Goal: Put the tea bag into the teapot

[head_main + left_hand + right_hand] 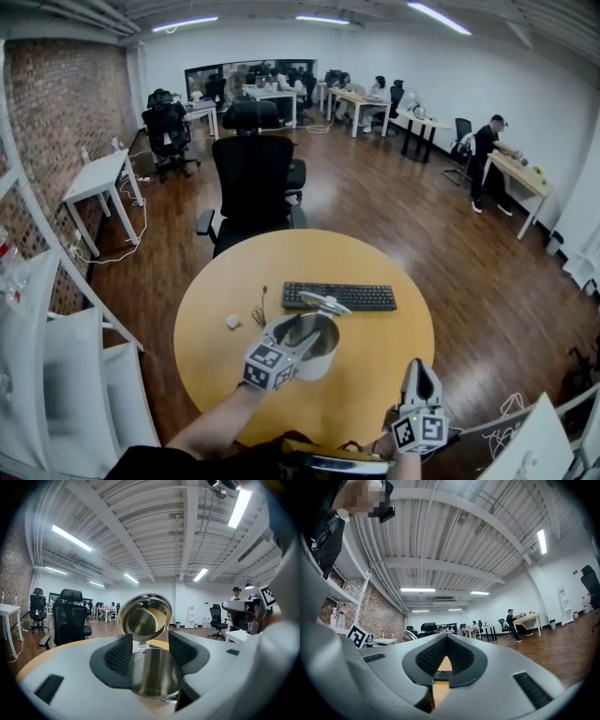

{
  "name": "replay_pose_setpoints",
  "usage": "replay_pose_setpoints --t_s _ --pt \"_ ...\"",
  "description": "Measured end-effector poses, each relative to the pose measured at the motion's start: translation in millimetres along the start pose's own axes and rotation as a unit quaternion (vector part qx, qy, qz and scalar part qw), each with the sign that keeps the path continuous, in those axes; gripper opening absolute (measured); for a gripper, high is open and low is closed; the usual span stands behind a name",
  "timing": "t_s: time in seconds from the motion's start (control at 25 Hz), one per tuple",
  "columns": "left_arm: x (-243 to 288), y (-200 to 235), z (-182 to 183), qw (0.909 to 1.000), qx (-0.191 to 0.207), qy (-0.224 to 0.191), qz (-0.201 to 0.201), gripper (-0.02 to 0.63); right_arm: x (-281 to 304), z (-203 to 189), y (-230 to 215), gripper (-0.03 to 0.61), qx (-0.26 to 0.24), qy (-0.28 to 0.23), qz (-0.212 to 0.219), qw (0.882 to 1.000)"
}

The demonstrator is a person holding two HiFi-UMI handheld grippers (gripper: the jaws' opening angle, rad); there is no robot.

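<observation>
A steel teapot stands on the round yellow table with its lid hinged up. My left gripper hangs over the pot's mouth, jaws open. In the left gripper view the open pot sits right below and between the fingers, and the raised lid stands behind them. Nothing shows between the left gripper jaws, and I see no tea bag inside the pot. My right gripper rests near the table's front edge, shut and empty.
A black keyboard lies just behind the pot. A small white piece and a thin dark cord lie to the pot's left. A black office chair stands at the table's far side.
</observation>
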State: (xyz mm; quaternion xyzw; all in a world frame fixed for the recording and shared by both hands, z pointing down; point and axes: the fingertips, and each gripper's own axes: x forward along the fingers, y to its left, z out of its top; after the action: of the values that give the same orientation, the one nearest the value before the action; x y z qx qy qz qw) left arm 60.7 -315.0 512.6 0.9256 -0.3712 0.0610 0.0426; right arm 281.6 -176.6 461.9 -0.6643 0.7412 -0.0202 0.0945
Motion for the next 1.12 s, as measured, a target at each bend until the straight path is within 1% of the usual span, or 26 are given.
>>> replay_pose_setpoints --t_s 0.16,0.32,0.4,0.44,0.48,0.52,0.56,0.6,0.64,0.68,0.76,0.92,1.12 --pt "-25 12 3 0.9996 -0.013 -0.017 0.02 0.235 1 12 13 0.008 -0.011 0.002 0.006 1.0" --pt "-60 30 6 0.9976 -0.032 -0.04 0.046 0.233 0 -2 11 0.008 -0.002 0.015 0.015 1.0" --pt "-85 39 9 0.9959 -0.039 -0.052 0.064 0.231 -1 -10 15 0.008 -0.003 0.024 0.026 0.999" --pt "-98 45 12 0.9947 -0.041 -0.06 0.074 0.215 -2 -13 16 0.008 -0.003 0.029 0.031 0.999" --pt "-111 51 14 0.9932 -0.043 -0.068 0.084 0.213 -2 -17 17 0.008 -0.001 0.034 0.034 0.999" --pt "-124 57 17 0.9914 -0.044 -0.078 0.095 0.19 -1 -20 18 0.008 0.001 0.037 0.035 0.999" --pt "-137 64 20 0.989 -0.047 -0.091 0.107 0.132 1 -23 20 0.007 0.004 0.04 0.037 0.999" --pt "-149 70 24 0.9861 -0.052 -0.107 0.117 0.043 3 -26 23 0.008 0.008 0.043 0.038 0.998" --pt "-161 73 26 0.9831 -0.058 -0.122 0.123 0.002 5 -28 26 0.008 0.01 0.046 0.04 0.998" --pt "-172 75 28 0.9807 -0.065 -0.135 0.126 0.002 6 -28 31 0.008 0.01 0.048 0.043 0.998" --pt "-190 77 27 0.9783 -0.076 -0.146 0.126 0.002 8 -26 43 0.008 0.008 0.049 0.053 0.997" --pt "-211 83 15 0.9783 -0.08 -0.136 0.135 0.002 7 -29 63 0.008 0.002 0.056 0.064 0.996" --pt "-222 83 5 0.9792 -0.078 -0.13 0.134 0.002 -2 -28 80 0.007 -0.01 0.064 0.053 0.997"
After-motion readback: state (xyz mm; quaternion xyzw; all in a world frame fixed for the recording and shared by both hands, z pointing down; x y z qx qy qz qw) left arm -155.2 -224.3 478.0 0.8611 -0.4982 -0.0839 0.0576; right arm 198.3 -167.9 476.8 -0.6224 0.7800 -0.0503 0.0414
